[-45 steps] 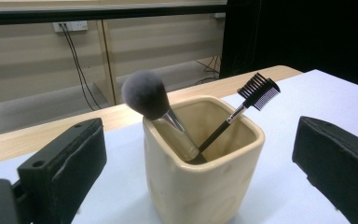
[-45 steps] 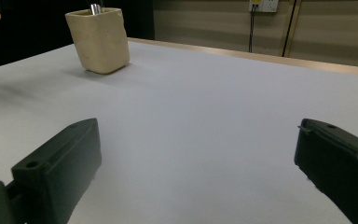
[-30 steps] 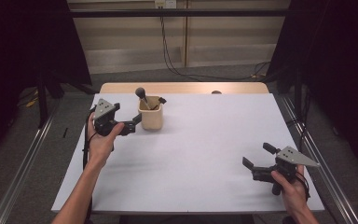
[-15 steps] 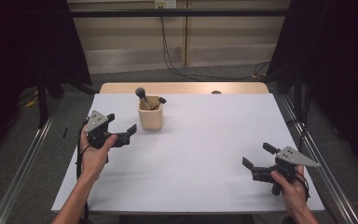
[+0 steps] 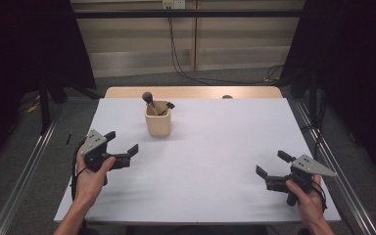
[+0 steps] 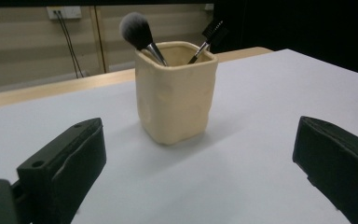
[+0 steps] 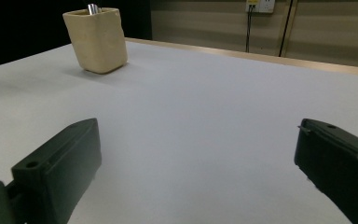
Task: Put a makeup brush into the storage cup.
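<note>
A cream cup [image 5: 158, 122] [image 6: 176, 95] [image 7: 97, 39] stands upright on the white table [image 5: 215, 142], toward the back left. A fluffy makeup brush [image 5: 149, 99] [image 6: 140, 35] and a small black spoolie brush [image 5: 167, 106] [image 6: 209, 36] stick out of it. My left gripper [image 5: 122, 142] [image 6: 196, 172] hovers low near the table's left side, in front of and left of the cup, open and empty, jaws pointing toward the cup. My right gripper [image 5: 272, 164] [image 7: 196, 172] rests near the front right corner, open with nothing between its jaws.
A wooden strip [image 5: 196, 92] runs along the table's far edge, with a small dark object [image 5: 227, 97] on it. Metal rails [image 5: 24, 161] flank the table on both sides. Cables [image 5: 186, 54] hang down the back wall.
My left gripper has drawn back from beside the cup toward the front left of the table. The right gripper has stayed put.
</note>
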A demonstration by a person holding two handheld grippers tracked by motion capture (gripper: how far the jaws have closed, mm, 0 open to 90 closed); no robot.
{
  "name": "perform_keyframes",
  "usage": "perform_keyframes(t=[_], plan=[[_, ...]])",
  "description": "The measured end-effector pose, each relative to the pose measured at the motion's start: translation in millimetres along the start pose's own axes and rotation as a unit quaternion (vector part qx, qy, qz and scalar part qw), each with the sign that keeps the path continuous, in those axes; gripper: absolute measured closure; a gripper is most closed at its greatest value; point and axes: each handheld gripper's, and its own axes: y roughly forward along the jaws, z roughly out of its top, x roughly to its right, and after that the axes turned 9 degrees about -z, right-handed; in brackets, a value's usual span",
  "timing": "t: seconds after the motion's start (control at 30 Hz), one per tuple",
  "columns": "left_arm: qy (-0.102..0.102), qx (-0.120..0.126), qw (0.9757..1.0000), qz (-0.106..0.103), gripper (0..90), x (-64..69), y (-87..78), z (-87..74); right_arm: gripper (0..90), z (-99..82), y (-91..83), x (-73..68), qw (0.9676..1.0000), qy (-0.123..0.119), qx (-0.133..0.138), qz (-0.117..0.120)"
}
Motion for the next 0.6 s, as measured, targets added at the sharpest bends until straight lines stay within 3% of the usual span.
perform_keyframes(t=[0.2,0.6], plan=[[0.018,0.005,0.9998,0.003,2.7,9.0,-16.4,-8.7,0.5,-0.4,-0.7,-0.2,1.0,0.001,0.0,-0.002],[0.01,-0.012,0.9998,0.012,2.7,22.3,-36.5,-28.7,0.5,-0.7,-2.4,0.1,1.0,0.0,0.0,-0.004]])
